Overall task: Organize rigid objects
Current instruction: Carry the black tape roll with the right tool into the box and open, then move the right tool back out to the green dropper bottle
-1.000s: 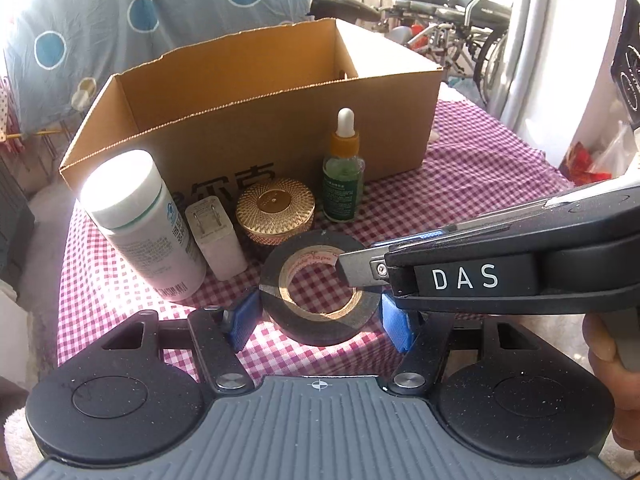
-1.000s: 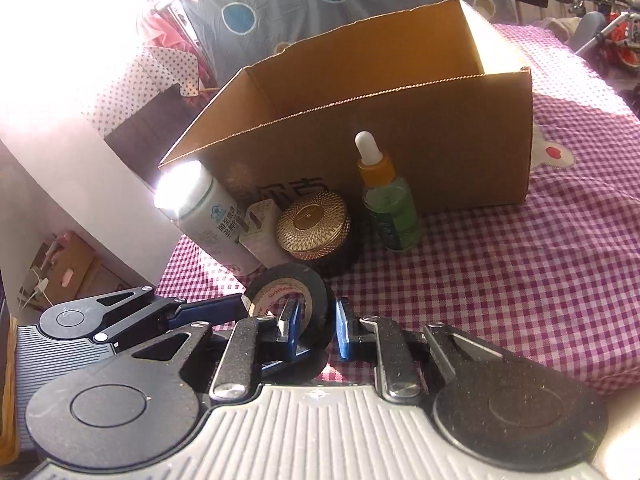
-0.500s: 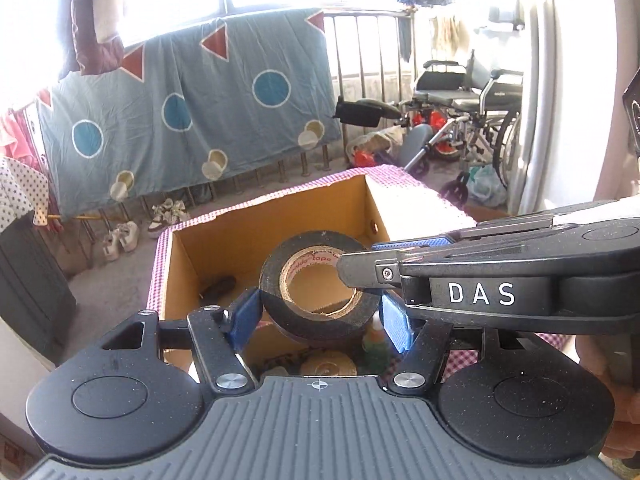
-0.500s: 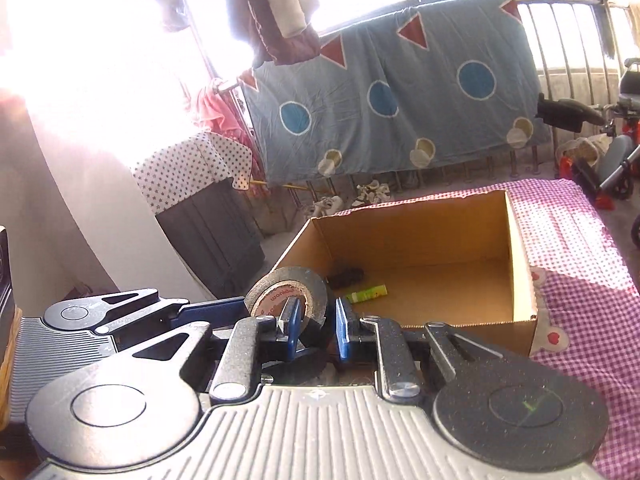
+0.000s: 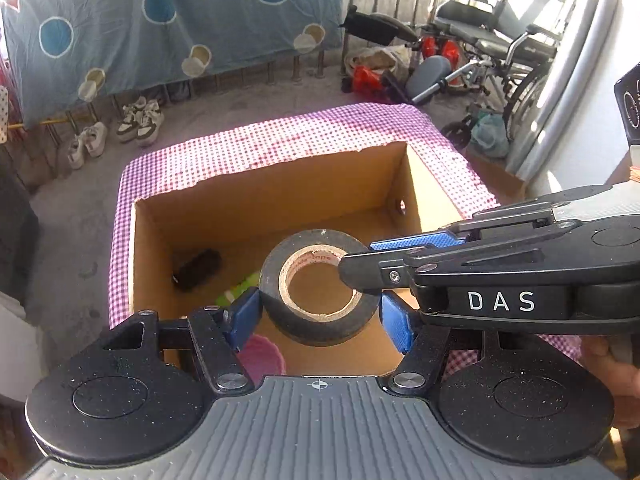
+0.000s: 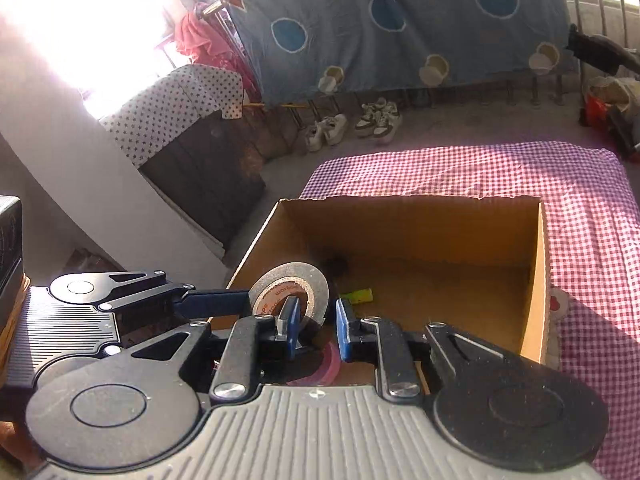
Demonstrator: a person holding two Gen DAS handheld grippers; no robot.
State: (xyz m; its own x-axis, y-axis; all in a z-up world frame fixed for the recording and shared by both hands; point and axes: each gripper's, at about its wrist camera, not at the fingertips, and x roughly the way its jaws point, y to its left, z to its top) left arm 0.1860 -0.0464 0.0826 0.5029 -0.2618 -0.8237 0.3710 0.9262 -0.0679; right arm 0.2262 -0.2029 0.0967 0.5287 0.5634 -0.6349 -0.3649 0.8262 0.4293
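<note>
Pinching the wall of a black roll of electrical tape with a tan cardboard core (image 5: 320, 292), the right gripper (image 6: 316, 328) has one blue pad inside the roll's hole and the other against its outer face, jaws nearly together on that wall, while the left gripper (image 5: 318, 316) brackets the same roll from both sides: its left blue pad (image 5: 244, 316) touches the black rim, and whether the right pad actually presses I cannot tell, since the other tool's arm covers that side. So the roll hangs in the air between the two tools, lying roughly flat in the left wrist view and edge-on in the right wrist view, directly above the open brown cardboard box (image 5: 416, 184). Inside the box a dark oblong object (image 5: 196, 268) lies near the left wall, a yellow-green piece (image 6: 358, 295) rests on the floor beside it, and a pink round object (image 5: 262, 354) shows at the near edge under the tools; these I judge to be already sorted. The box stands on a pink-and-white checked tablecloth (image 6: 520, 172), bare around the box wherever these views reach. My reading is that this item's carry is almost finished, with only lowering and release left; whether other items wait outside the box cannot be seen from here.
</note>
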